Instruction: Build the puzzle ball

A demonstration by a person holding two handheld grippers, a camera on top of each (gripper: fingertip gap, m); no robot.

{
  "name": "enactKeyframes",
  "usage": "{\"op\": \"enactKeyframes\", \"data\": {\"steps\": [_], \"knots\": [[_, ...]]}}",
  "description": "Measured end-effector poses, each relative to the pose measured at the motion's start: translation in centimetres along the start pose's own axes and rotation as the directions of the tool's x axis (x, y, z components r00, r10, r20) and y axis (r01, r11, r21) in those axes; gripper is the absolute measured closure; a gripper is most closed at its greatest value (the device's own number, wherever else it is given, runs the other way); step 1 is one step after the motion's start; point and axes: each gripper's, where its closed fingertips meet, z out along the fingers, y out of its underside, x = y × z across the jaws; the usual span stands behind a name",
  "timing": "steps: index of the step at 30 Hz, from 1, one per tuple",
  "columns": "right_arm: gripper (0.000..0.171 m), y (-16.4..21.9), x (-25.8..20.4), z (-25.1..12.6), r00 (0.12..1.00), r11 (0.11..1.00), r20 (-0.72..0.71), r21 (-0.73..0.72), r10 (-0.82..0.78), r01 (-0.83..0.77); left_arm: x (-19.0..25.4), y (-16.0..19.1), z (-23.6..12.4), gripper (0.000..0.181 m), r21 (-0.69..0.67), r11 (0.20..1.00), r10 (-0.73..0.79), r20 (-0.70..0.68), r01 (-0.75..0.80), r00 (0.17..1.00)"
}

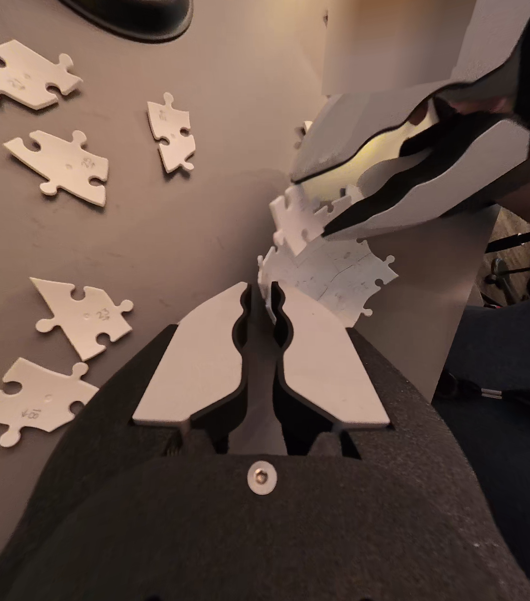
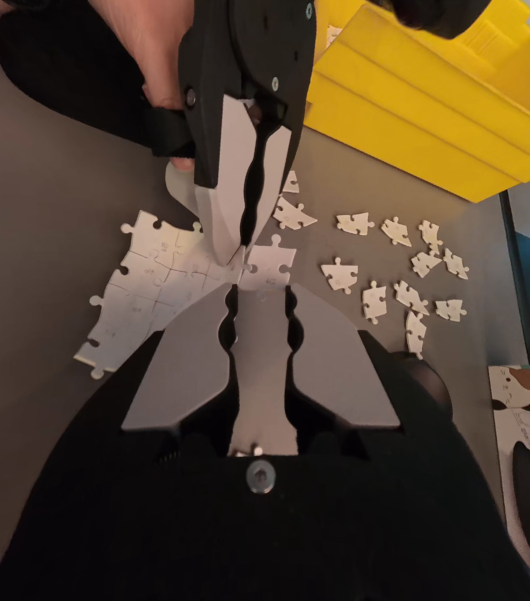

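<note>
The joined sheet [image 2: 146, 286] lies on the counter [image 2: 46, 227], pinned at its edge by the left gripper [image 2: 241, 250], nearly closed on it, so a new piece [image 2: 270, 270] can click in; the right gripper [image 2: 260, 292] hovers open, empty; loose pieces [image 2: 413, 270] wait beside

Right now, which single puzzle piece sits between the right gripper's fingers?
The white piece beside the joined puzzle sheet, at the right gripper tips; the other loose pieces lie scattered farther right.
</note>
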Motion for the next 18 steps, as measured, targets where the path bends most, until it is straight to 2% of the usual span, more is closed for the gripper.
{"op": "enactKeyframes", "data": {"steps": [10, 14, 18], "knots": [[0.142, -0.1, -0.2, 1.3, 0.996, 0.995, -0.021, 0.038, -0.090, 0.091, 0.4, -1.8, -1.8, 0.159, 0.157, 0.980, -0.098, -0.145, 0.120, 0.985], [0.142, 0.4, -0.4, 1.7, 0.992, 0.992, -0.020, 0.019, -0.126, 0.126, 0.0, -2.4, -1.9, 0.158, 0.177, 0.971, -0.130, -0.179, 0.162, 0.975], [0.142, 0.7, -0.5, 2.0, 0.990, 0.991, -0.029, 0.020, -0.134, 0.135, -0.3, -2.4, -1.5, 0.161, 0.137, 0.974, -0.156, -0.175, 0.181, 0.972]]}}
